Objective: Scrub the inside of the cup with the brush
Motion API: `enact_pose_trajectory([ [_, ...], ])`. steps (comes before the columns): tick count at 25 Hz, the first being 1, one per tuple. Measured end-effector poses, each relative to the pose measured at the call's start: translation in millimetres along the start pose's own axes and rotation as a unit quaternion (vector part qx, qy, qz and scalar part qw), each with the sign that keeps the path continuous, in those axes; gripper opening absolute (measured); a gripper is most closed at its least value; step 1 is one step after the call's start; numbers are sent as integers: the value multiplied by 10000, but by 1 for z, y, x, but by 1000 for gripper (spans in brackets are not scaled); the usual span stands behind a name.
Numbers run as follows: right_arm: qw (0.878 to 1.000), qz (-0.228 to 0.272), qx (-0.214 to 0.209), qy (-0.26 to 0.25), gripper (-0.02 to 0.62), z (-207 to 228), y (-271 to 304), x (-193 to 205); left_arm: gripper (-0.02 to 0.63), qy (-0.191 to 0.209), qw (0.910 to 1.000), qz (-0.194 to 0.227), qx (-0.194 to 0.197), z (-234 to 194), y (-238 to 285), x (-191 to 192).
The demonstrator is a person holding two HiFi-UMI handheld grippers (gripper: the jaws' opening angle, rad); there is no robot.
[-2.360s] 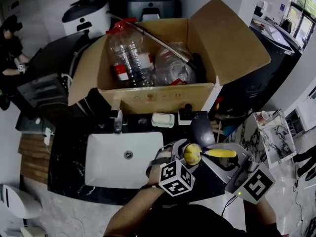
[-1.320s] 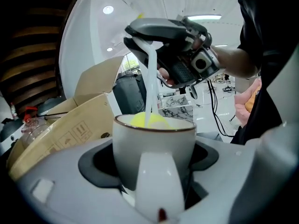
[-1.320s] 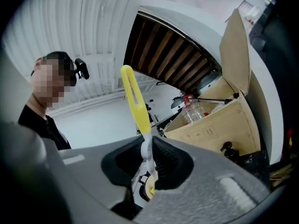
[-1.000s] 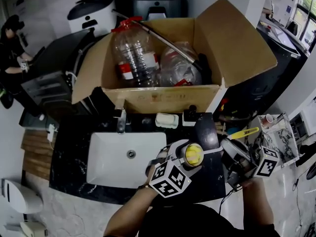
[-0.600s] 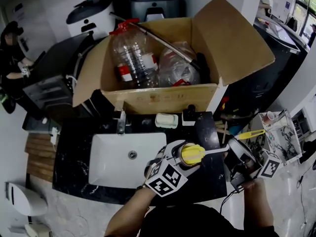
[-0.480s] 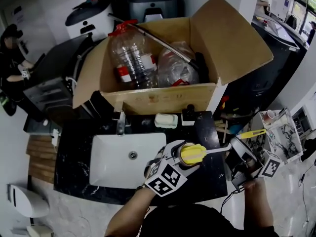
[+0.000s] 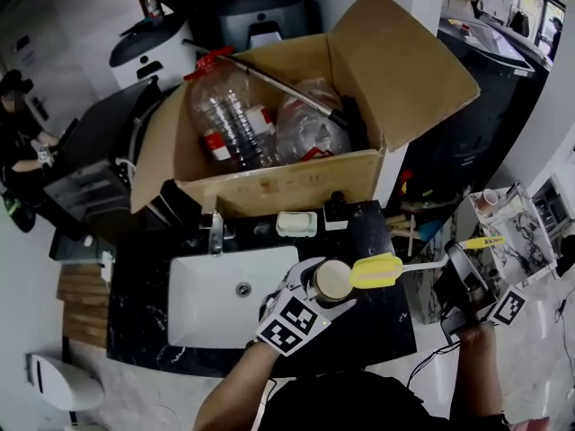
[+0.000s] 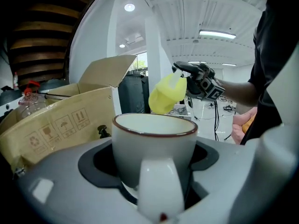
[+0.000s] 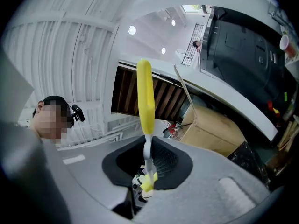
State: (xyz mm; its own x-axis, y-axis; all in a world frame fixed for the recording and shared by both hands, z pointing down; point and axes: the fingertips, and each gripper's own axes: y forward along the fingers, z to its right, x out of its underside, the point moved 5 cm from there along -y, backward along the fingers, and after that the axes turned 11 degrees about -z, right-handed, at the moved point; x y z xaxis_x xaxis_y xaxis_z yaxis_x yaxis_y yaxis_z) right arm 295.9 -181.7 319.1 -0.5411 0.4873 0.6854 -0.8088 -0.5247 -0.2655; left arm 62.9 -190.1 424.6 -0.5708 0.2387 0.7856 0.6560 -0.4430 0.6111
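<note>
1. Dark counter (image 7: 386, 323) is carrying a sink (image 7: 208, 302).
2. Left gripper (image 7: 305, 296) is clamping the cup (image 7: 333, 281) right of it.
3. Right gripper (image 7: 456, 266) is pinching the brush (image 7: 376, 270), head just right of the cup.

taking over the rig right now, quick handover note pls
Left gripper: shut on the cup, mouth up, over the counter just right of the sink.
Right gripper: shut on the brush by its handle; the yellow head is outside the cup, beside its rim.
Done: both things in hand; the head was in the cup half a second ago and has come out.
Left: put the head back in and scrub more if needed; cleanliness can't be judged.
</note>
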Motion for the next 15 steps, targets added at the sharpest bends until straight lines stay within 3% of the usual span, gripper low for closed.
enact_pose_trajectory([
  [7,9994,71,335,-3,38,9,-18,5,426,-312,9993,111,160,-3,7,1],
  [11,9966,-16,795,-225,38,25,-39,15,426,-576,9978,42,327,-3,18,10],
  [15,9942,-7,1067,-128,38,40,-54,28,426,-843,9954,-45,458,-3,30,21],
])
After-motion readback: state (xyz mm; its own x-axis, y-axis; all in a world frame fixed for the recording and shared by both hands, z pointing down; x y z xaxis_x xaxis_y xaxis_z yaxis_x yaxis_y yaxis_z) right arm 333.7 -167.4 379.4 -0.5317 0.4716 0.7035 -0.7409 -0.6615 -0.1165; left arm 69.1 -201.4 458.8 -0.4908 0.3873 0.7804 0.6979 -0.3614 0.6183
